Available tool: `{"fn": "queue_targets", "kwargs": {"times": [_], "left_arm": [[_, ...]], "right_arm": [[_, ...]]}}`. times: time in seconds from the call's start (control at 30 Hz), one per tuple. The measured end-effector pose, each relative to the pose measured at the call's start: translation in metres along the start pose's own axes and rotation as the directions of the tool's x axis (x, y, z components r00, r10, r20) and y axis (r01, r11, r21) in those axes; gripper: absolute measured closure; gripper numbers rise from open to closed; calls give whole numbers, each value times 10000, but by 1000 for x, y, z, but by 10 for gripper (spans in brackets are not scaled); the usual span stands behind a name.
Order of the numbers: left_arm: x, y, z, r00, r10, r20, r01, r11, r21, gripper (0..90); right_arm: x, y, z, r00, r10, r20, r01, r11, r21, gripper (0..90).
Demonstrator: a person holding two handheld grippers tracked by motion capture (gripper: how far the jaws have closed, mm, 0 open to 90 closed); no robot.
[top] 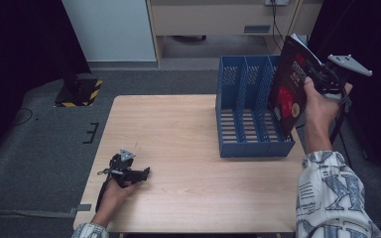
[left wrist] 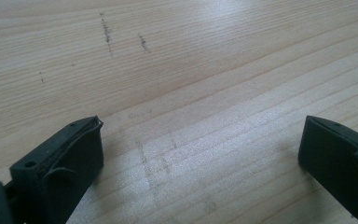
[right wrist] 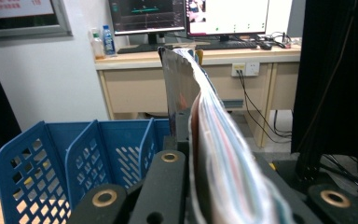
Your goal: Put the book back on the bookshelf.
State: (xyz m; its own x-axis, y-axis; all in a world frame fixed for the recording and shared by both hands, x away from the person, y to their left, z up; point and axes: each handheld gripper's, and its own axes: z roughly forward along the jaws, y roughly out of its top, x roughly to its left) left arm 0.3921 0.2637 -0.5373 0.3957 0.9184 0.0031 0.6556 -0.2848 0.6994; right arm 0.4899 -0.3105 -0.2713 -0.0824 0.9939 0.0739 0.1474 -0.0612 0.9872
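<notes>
From the high view, my right gripper (top: 316, 75) is up in the air at the right end of the blue file rack (top: 250, 144), and it is clamped on a magazine (top: 290, 91) with a dark cover and red marks. The magazine stands nearly upright, tipped a little, with its bottom edge down by the rack's right-most slot. My left gripper (top: 145, 172) rests low on the wooden table (top: 178, 129), well apart from the rack. In the left gripper view, its two black jaws stand wide apart with nothing between them — just bare wood below. In the right gripper view, the jaws pinch the magazine (right wrist: 214, 154) near its edge, and the pages bend over to one side above the grip, with the blue rack (right wrist: 51, 158) down to the left. I think the magazine is light but floppy — it will sag and flap if I hold only a corner. The shiny cover may slip too. Holding it near the spine, about the middle, should keep it straighter for sliding into a slot.
</notes>
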Motion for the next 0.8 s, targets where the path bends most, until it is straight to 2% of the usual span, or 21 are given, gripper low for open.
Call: {"fn": "queue_targets", "kwargs": {"times": [0.37, 0.6, 0.73, 0.8], "left_arm": [[-1, 0, 0, 10000, -51, -22, 51, 10000, 1, 0], [-1, 0, 1, 9999, -86, -53, 86, 10000, 1, 0], [0, 1, 0, 10000, -52, -58, 53, 10000, 37, 0], [0, 1, 0, 10000, -52, -59, 52, 10000, 37, 0]], "right_arm": [[9, -13, 8, 9978, -667, 42, 667, 9978, -28, 871], [11, -17, 12, 9986, -531, -70, 528, 9979, -372, 871], [13, -20, 13, 9971, -762, -63, 760, 9968, -249, 871], [12, -21, 12, 9974, -718, -14, 717, 9972, -226, 871]]}}
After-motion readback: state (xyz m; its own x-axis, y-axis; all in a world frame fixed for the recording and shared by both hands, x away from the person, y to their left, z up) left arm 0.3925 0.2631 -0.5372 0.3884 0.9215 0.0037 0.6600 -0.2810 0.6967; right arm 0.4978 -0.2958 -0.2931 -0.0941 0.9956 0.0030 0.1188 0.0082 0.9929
